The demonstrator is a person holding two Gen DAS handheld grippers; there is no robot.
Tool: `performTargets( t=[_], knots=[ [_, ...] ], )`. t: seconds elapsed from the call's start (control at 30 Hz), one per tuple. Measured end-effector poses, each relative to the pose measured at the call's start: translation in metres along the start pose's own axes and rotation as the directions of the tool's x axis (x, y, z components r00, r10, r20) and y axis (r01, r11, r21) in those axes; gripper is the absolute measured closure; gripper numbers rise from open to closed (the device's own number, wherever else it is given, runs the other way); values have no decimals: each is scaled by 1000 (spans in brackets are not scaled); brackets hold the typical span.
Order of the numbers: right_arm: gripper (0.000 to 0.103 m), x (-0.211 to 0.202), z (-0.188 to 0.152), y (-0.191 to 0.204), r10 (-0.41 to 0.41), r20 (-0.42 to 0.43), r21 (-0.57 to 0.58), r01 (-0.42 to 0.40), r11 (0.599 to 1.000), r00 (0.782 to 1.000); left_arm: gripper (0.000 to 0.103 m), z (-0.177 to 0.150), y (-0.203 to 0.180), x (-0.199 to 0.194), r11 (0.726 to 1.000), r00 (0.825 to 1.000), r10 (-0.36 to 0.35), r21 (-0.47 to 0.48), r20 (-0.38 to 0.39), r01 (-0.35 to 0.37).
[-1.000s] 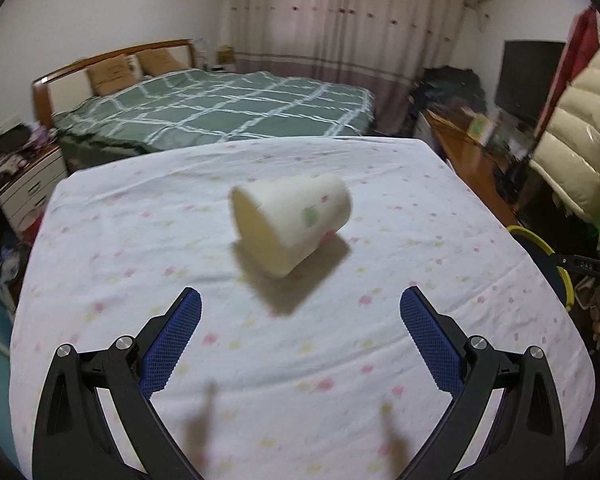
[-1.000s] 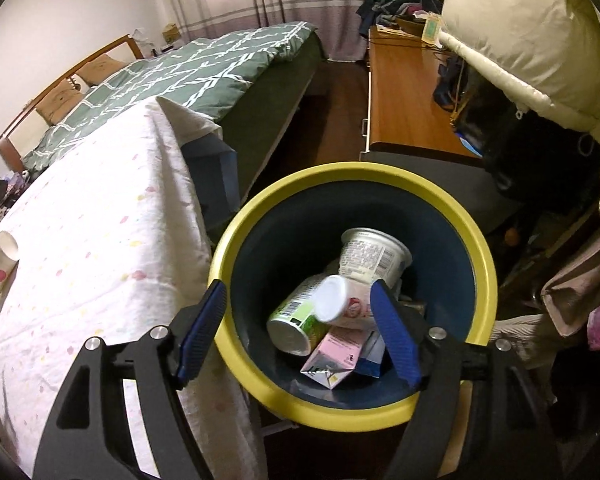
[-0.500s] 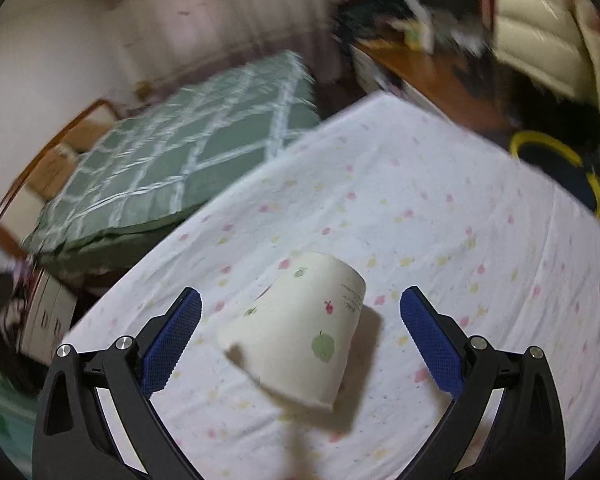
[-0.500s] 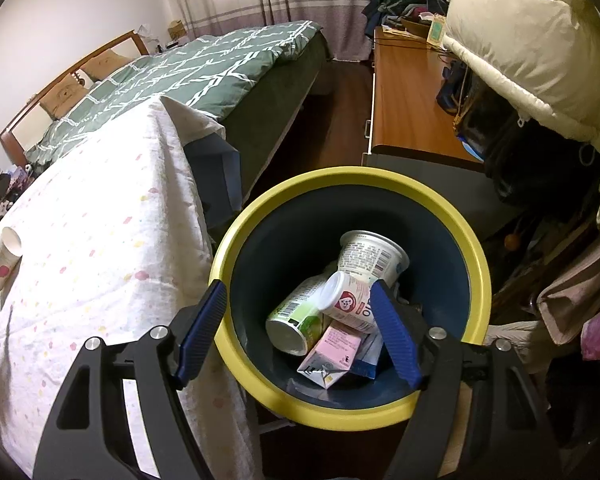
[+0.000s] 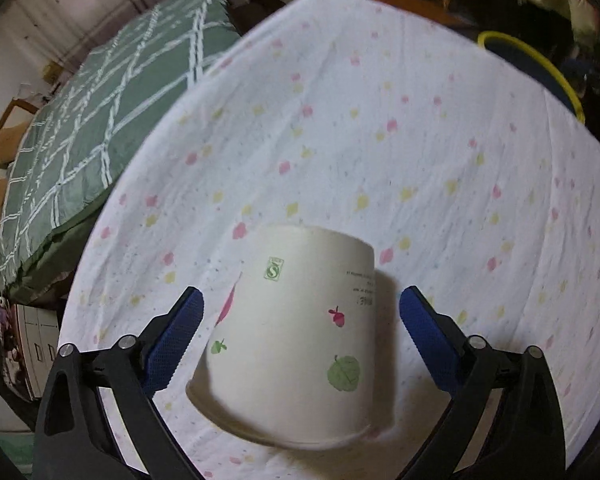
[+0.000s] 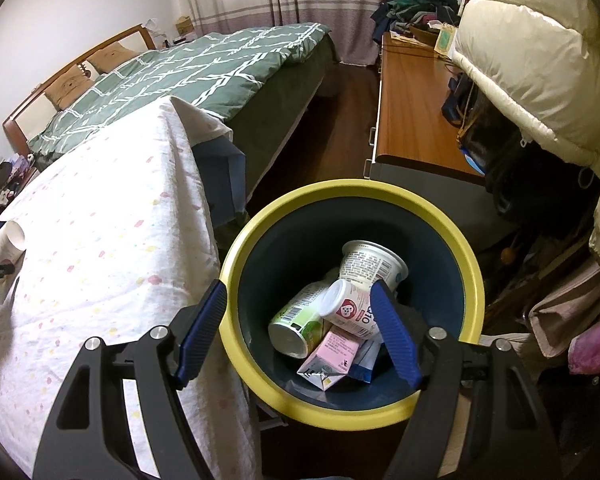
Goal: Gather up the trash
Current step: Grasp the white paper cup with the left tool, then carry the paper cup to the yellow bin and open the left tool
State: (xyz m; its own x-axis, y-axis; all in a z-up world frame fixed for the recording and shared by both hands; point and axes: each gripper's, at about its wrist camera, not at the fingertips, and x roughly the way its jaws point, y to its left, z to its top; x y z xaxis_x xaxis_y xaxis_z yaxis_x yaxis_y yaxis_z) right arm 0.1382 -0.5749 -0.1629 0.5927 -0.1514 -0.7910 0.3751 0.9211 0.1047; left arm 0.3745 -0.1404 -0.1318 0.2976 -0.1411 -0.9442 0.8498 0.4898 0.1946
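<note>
Lower centre: paper cup (image 5: 296, 336) on its side, likely light, crushable; left gripper (image 5: 300, 320) spread around its mid-wall, gentle pinch advised.

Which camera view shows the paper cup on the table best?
The left wrist view: the paper cup lies on its side, large, between the open left claw fingers. The right wrist view shows it only small at the left edge.

Paper cup (image 5: 296, 336) fills gap between open jaws.
</note>
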Motion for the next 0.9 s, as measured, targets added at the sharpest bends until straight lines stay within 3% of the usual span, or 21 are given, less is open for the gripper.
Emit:
performTargets(
  t=[0.17, 0.27, 0.5, 0.7, 0.9],
  knots=[
    [33, -2, -3, 2, 19, -2, -3, -19, 1000, 1000, 32, -3, 0, 3, 999, 999, -33, 2, -19, 33],
    [33, -5, -6, 2, 33, 2, -4, -33, 999, 999, 36, -5, -6, -3, 1000, 1000, -31, -3, 0, 31],
    [33, -24, -18, -6, 55, 29, 3, -55, 998, 998, 37, 15, -43, -40, 997, 989, -50, -50, 141, 57],
    [33, -45, -36, -31, 31, 58, 31, -33, 999, 998, 37, 64, -109, -65, 994, 969, -107, 25, 221, 104],
    [33, -59, -53, -61, -16, 76, 66, 11, 998, 997, 36, 133, -191, -62, 984, 958, -155, 125, 241, 128]
  ],
)
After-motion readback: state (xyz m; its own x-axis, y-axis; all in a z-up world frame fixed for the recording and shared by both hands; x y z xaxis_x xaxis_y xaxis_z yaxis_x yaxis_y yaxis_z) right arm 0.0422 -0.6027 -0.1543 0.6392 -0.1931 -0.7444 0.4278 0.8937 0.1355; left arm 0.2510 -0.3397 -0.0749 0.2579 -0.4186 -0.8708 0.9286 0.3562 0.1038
